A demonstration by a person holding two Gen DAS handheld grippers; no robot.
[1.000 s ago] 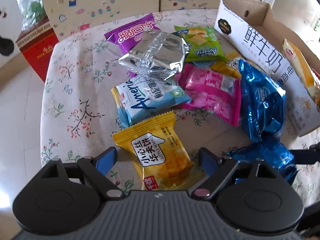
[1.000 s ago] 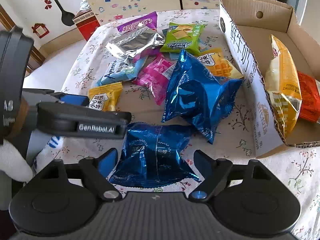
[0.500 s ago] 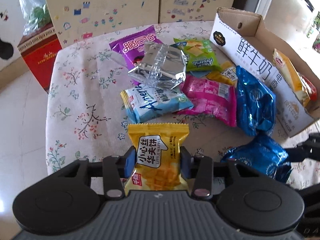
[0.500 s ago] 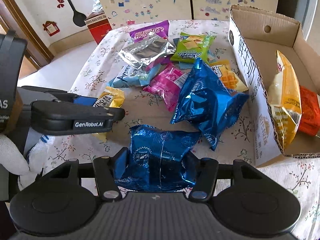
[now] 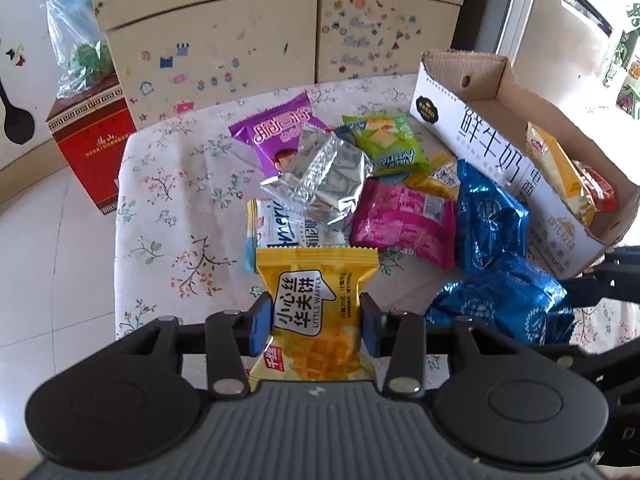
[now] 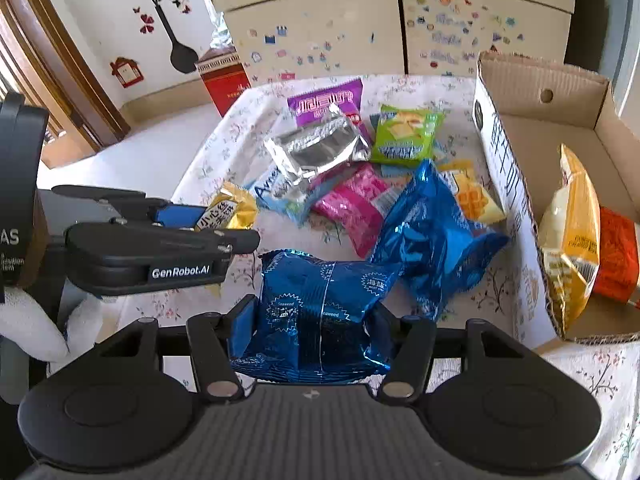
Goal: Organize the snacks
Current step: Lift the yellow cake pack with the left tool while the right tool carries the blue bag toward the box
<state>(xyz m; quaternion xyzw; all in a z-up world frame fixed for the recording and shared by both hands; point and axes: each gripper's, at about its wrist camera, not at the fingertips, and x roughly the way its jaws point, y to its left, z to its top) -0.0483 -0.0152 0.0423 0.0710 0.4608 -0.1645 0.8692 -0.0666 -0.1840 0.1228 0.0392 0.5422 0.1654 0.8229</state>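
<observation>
My left gripper [image 5: 316, 326] is shut on a yellow waffle packet [image 5: 316, 304], held a little above the floral tablecloth [image 5: 168, 216]; the same packet [image 6: 230, 212] shows in the right wrist view. My right gripper [image 6: 314, 328] is shut on a blue seaweed packet [image 6: 320, 304], its blue pads pressing both sides. Behind them lies a pile of snacks: a second blue packet [image 6: 432, 236], a pink one [image 5: 404, 220], a silver one [image 5: 324, 176], a green one [image 5: 384, 144] and a purple one [image 5: 276, 136]. An open cardboard box [image 6: 516, 200] stands at the right.
Inside the box lie a yellow bag [image 6: 572, 236] and a red packet [image 6: 616, 256]. A red carton [image 5: 92, 144] stands on the floor left of the table. A stickered cabinet [image 5: 280, 40] is behind the table. A white-gloved hand [image 6: 32, 324] holds the left gripper.
Both grippers went from open to shut, the left on the yellow waffle packet, the right on the blue seaweed packet. The left one has since risen with its packet off the cloth.
</observation>
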